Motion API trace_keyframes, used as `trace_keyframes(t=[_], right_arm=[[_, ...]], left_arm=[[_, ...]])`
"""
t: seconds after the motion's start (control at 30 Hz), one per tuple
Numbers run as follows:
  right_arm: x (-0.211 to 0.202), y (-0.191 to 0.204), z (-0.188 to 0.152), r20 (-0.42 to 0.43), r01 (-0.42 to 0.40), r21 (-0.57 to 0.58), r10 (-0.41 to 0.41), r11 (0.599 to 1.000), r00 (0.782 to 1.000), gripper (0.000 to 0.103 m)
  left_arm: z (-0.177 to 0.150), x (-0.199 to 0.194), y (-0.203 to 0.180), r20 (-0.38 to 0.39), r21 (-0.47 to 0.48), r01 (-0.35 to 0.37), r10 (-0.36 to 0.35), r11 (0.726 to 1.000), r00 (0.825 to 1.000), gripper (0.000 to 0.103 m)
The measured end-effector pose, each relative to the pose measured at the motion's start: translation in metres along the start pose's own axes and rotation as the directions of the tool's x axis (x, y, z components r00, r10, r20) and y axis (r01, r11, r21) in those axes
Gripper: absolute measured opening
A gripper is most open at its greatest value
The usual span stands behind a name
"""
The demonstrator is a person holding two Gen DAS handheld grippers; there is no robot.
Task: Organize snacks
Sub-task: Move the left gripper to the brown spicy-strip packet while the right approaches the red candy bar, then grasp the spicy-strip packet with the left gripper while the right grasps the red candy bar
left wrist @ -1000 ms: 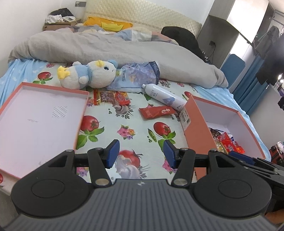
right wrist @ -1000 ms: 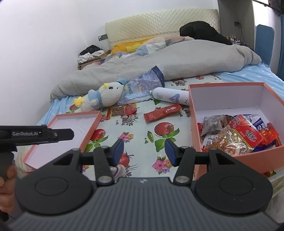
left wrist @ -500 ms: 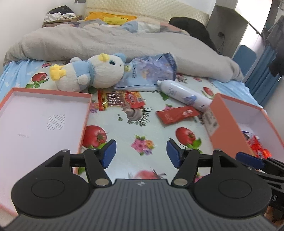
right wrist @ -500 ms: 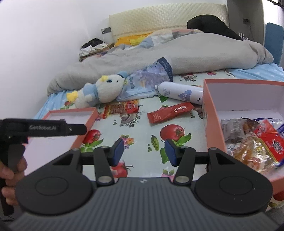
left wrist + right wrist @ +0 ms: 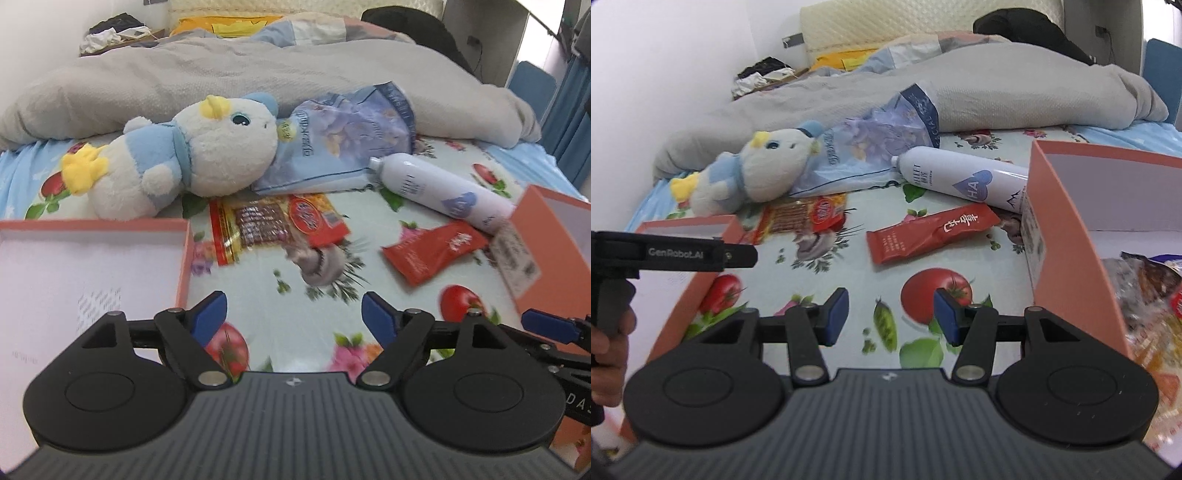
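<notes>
Snacks still loose on the bed sheet [image 5: 258, 302]: a clear-and-red packet [image 5: 273, 225] just near of the plush toy [image 5: 177, 162], and a red sachet [image 5: 432, 251] to its right, close to the white bottle [image 5: 443, 192] and the left wall of the orange box [image 5: 1067, 236]. That box at right already holds several wrapped snacks [image 5: 1145, 288]. Box lid [image 5: 88, 266] lies empty-side up at left.

Compared with a second ago, both wrist views sit lower and closer to the loose items; plush toy and packets fill more of each view, so both hands have come forward and down toward them. Left gripper [image 5: 295, 314] has just been opening its jaws, now spread wide, nothing between the fingers, only bare sheet. Right gripper [image 5: 890, 314] sits about half open, same gap as before, also empty; red sachet lies just beyond its tips.

Judgement: this is the reach phase. Left looks lined up for the clear-and-red packet, right for the red sachet. Neither is touched yet. The blue bag [image 5: 343, 147] under the plush toy's head also remains outside the box. Task is partway along, with those loose packets left.
</notes>
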State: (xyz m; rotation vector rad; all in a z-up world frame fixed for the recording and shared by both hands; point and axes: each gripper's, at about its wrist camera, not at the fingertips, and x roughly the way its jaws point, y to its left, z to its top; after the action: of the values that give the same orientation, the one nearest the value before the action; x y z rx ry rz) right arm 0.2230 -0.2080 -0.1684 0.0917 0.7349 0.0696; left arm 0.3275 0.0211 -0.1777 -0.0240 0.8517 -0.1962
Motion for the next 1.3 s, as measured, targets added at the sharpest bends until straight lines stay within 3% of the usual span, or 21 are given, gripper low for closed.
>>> trace_keyframes(t=[0.07, 0.1, 0.17, 0.23, 0.4, 0.57, 0.87, 1.3], right_arm=[[0.015, 0.001, 0.006, -0.005, 0.005, -0.004, -0.005, 1.000, 1.000, 0.057], [0.021, 0.001, 0.009, -0.005, 0.008, -0.004, -0.008, 1.000, 1.000, 0.062], [0.032, 0.002, 0.015, 0.008, 0.014, -0.004, -0.014, 1.000, 1.000, 0.081], [0.044, 0.002, 0.019, 0.009, 0.024, -0.015, -0.024, 1.000, 1.000, 0.085], [0.072, -0.007, 0.030, 0.005, 0.083, -0.010, -0.083, 0.997, 0.997, 0.085], [0.091, -0.014, 0.039, 0.041, 0.115, -0.020, -0.114, 0.993, 0.993, 0.085], [0.111, -0.025, 0.044, 0.078, 0.224, 0.017, -0.225, 0.974, 0.971, 0.085], [0.127, -0.027, 0.036, 0.031, 0.260, 0.059, -0.262, 0.964, 0.964, 0.087]], left_arm=[[0.010, 0.016, 0.004, -0.013, 0.003, -0.002, 0.002, 1.000, 1.000, 0.087], [0.015, 0.024, 0.008, -0.023, 0.002, -0.002, 0.002, 1.000, 1.000, 0.088], [0.026, 0.043, 0.015, -0.044, -0.016, -0.009, 0.008, 1.000, 0.999, 0.090], [0.035, 0.060, 0.021, -0.068, -0.038, -0.014, 0.012, 0.999, 0.998, 0.091], [0.054, 0.094, 0.028, -0.105, -0.089, -0.007, -0.003, 0.996, 0.994, 0.094], [0.063, 0.114, 0.023, -0.107, -0.124, -0.040, 0.026, 0.991, 0.994, 0.096], [0.063, 0.141, 0.007, -0.088, -0.121, -0.176, 0.166, 0.977, 0.982, 0.100], [0.068, 0.155, 0.008, -0.082, -0.149, -0.243, 0.233, 0.958, 0.969, 0.103]])
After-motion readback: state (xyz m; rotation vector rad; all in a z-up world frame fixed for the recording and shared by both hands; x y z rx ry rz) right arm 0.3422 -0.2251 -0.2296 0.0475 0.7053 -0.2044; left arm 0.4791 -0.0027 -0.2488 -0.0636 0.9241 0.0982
